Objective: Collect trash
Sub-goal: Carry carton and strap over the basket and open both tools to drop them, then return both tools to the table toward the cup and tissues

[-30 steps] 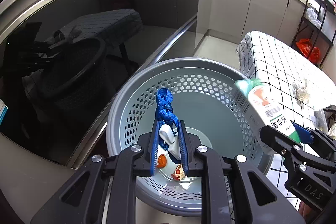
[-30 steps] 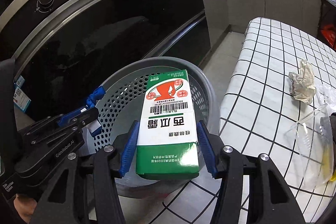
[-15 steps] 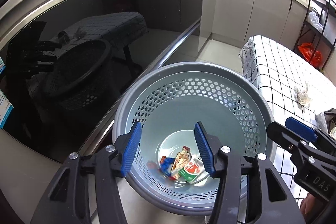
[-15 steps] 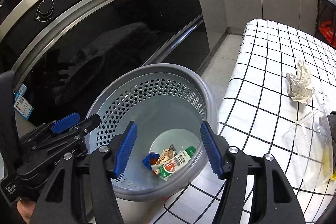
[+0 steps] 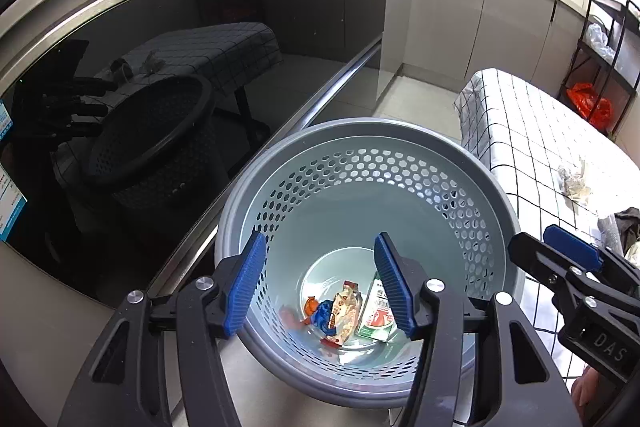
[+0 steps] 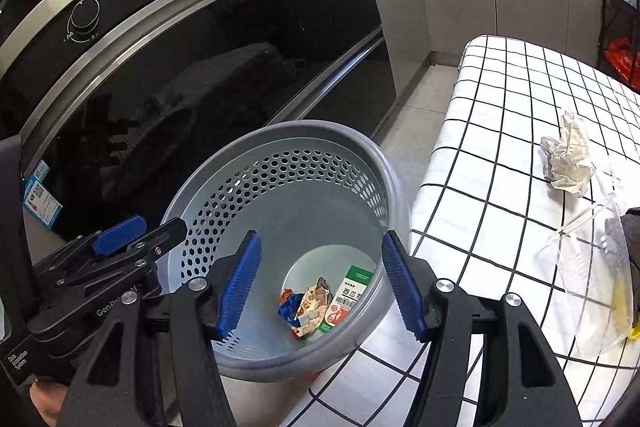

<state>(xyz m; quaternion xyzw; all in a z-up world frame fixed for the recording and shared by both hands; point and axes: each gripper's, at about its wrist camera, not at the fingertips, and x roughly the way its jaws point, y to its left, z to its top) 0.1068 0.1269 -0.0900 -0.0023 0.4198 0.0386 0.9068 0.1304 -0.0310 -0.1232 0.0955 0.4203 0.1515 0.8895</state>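
Crumpled paper on worktop: light, soft; pinch its bulk. Left gripper jaws just opened, empty. Right gripper jaws apart, empty.

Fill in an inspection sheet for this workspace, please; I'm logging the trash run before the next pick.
Surface: checked tablecloth on the table, beside the bin.
Job's things: grey perforated bin on the floor holds a green-and-white carton, a snack wrapper and a blue scrap.
Clutter: crumpled paper and a clear plastic container lie on the cloth.
Grippers: left gripper has just been opening, nothing between its jaws; right gripper open and empty; both above the bin.
Cables: nothing seen.
Surroundings: dark glass oven front, grey cabinets, metal rack.
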